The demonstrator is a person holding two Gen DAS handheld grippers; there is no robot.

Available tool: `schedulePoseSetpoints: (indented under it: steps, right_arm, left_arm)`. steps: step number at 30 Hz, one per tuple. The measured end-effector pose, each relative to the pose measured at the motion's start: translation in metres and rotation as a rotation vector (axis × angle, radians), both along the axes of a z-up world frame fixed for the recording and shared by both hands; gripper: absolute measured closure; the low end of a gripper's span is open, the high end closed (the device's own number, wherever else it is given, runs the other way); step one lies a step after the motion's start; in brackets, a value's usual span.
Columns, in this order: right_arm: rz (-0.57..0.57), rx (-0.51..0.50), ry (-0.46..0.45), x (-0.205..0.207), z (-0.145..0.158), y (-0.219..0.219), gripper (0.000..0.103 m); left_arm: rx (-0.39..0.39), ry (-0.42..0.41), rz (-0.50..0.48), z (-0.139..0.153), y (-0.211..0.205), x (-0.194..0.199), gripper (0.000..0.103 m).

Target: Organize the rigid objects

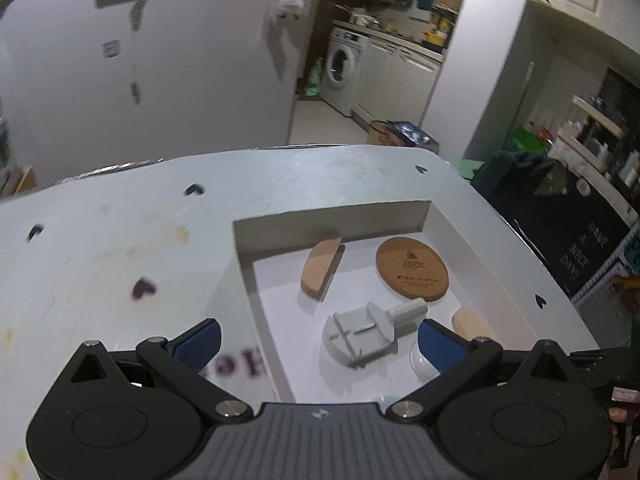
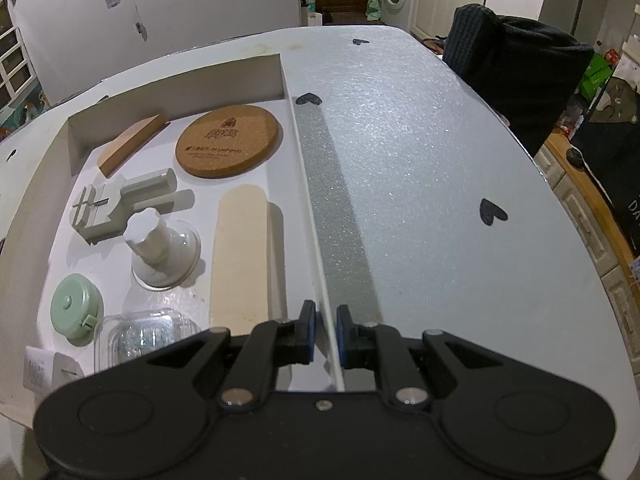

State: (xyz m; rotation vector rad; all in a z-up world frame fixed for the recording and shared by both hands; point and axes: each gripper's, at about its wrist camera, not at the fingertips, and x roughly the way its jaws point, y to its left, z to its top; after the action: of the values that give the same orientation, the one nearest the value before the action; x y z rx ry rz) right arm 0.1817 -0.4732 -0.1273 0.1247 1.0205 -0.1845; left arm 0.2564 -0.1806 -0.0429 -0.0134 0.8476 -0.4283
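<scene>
Right wrist view: right tongs [image 2: 323,334] nearly clenched, blue pads on either side of the thin right wall of a shallow white box [image 2: 316,240]; whether the pads actually touch the wall cannot be told. Box sits on the pale, heart-marked worktop [image 2: 420,160].

Box contents, right wrist view: round cork coaster [image 2: 227,141] at the far end by the right wall; wooden half-round block [image 2: 132,144] to its left, near the far wall; grey slotted tool with a cylinder handle [image 2: 116,204] in front of the block; white knob on a clear suction base [image 2: 160,248] nearer still; long pale flat stick [image 2: 239,256] lying lengthwise close to the right wall, its near end just left of the tongs; mint-green round tape measure [image 2: 74,306] at left; clear plastic case [image 2: 144,336] beside it, partly hidden behind the tongs body.

Left wrist view: left tongs [image 1: 320,342] released, spread wide, straddling the box's left wall [image 1: 260,300]; left pad over the worktop, right pad over the box interior. Grey tool just ahead between the pads. Coaster and block lie beyond.
</scene>
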Motion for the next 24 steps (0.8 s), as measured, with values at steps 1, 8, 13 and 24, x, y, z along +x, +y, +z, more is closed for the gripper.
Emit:
schedulePoseSetpoints:
  steps: [1, 8, 13, 24]
  right_arm:
    - [0.0, -0.001, -0.001, 0.0, 0.0, 0.0, 0.091]
    - [0.002, 0.004, 0.0, 0.0, 0.001, -0.002, 0.091]
    - [-0.021, -0.009, 0.0, -0.005, 0.008, -0.005, 0.076]
    - [0.045, -0.019, -0.228, -0.076, 0.088, -0.004, 0.036]
  left_arm:
    - [-0.005, 0.005, 0.015, 0.0, 0.002, -0.006, 0.0]
    - [0.007, 0.014, 0.097, -0.002, 0.003, -0.046, 0.0]
    - [0.032, -0.007, 0.155, 0.002, -0.001, -0.075, 0.0]
    - [0.055, -0.097, 0.233, 0.026, -0.021, -0.145, 0.0]
